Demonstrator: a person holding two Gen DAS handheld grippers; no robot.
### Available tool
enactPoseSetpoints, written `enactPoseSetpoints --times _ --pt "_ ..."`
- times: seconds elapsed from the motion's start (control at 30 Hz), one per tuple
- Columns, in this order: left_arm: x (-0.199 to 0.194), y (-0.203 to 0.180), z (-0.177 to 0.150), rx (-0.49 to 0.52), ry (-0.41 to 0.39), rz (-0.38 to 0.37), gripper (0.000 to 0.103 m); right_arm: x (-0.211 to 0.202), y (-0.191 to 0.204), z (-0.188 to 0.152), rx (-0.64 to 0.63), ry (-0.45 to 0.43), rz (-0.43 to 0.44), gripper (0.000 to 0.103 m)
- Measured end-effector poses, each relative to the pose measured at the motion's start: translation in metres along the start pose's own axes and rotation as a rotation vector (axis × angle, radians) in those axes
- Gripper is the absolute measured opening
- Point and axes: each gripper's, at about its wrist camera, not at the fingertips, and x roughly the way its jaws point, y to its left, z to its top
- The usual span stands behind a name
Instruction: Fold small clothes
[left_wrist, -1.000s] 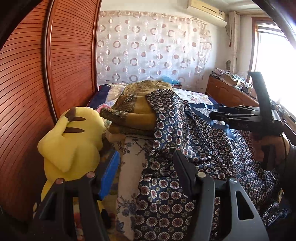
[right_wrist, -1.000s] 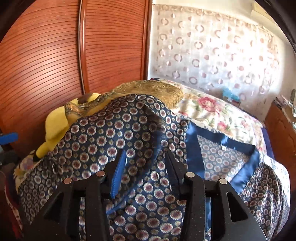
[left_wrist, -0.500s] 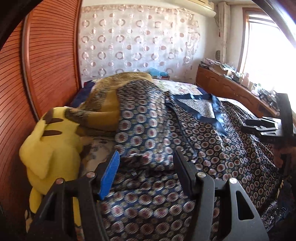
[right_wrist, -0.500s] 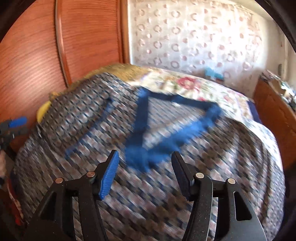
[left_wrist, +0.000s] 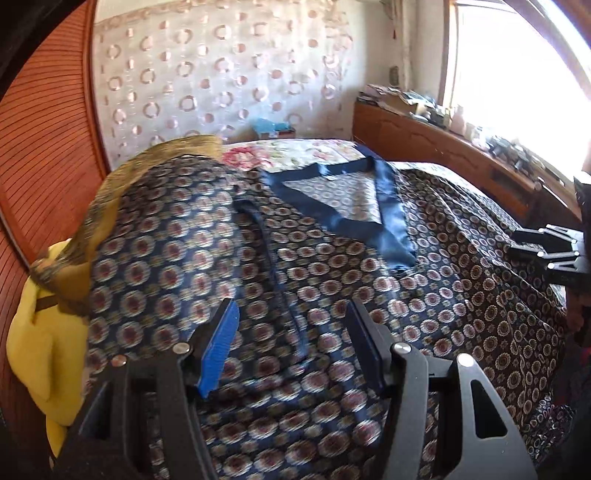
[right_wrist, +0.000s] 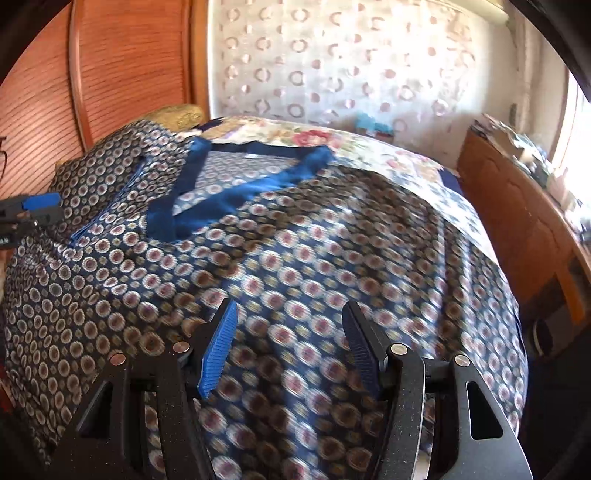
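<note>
from my left wrist camera, the left gripper (left_wrist: 291, 325) hangs over the patterned garment (left_wrist: 332, 288), which lies spread across the bed (left_wrist: 295, 149) with its blue-trimmed neckline (left_wrist: 391, 206) pointing toward me. the jaws stand apart at a middling width with nothing between the pads; i see only cloth beneath them, and i cannot tell whether the tips graze it. only this view gives me the yellow plush toy (left_wrist: 37, 347) at the left edge against the wooden wardrobe (left_wrist: 44, 140), with an ochre patterned cloth (left_wrist: 110, 195) lying over its top and the garment's left part draped beside it. a thin dark strap (left_wrist: 273, 266) runs down the garment's middle. at the far right my right gripper (left_wrist: 546, 247) shows from the side above the garment's edge, and behind it the window (left_wrist: 517, 74) over a cluttered wooden ledge (left_wrist: 461, 147).

from my right wrist camera, the right gripper (right_wrist: 288, 328) also hovers above the garment (right_wrist: 332, 258), further toward its right half. its jaws have just been opening and now stand at a middling gap, empty, with blurred cloth showing between them. this view shows the garment's right side falling off toward the wooden ledge (right_wrist: 517, 206), and the floral bedspread (right_wrist: 369, 144) beyond the neckline (right_wrist: 229, 184). my left gripper (right_wrist: 33, 210) pokes in at the left edge, blue pad uppermost. the plush toy is hidden here.
</note>
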Motion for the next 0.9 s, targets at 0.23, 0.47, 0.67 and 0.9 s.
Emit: enactPoseSetpoints --times 0.23,0.47,0.67,0.9 --pt "0.015 -0.026 0.008 0.057 0.049 -0.022 0.059 -0.022 -0.051 -0.015 0.07 -0.007 -0.093 0.067" --pt "0.029 -0.035 0.008 0.076 0.1 -0.034 0.059 -0.044 -0.116 -0.034 0.146 -0.007 -0.209 0.067" --pt "0.04 -0.038 0.004 0.065 0.149 -0.031 0.059 -0.046 -0.163 -0.057 0.231 0.035 -0.259 0.067" --pt "0.041 -0.041 0.003 0.075 0.16 -0.043 0.064 -0.037 -0.181 -0.074 0.289 0.081 -0.206 0.067"
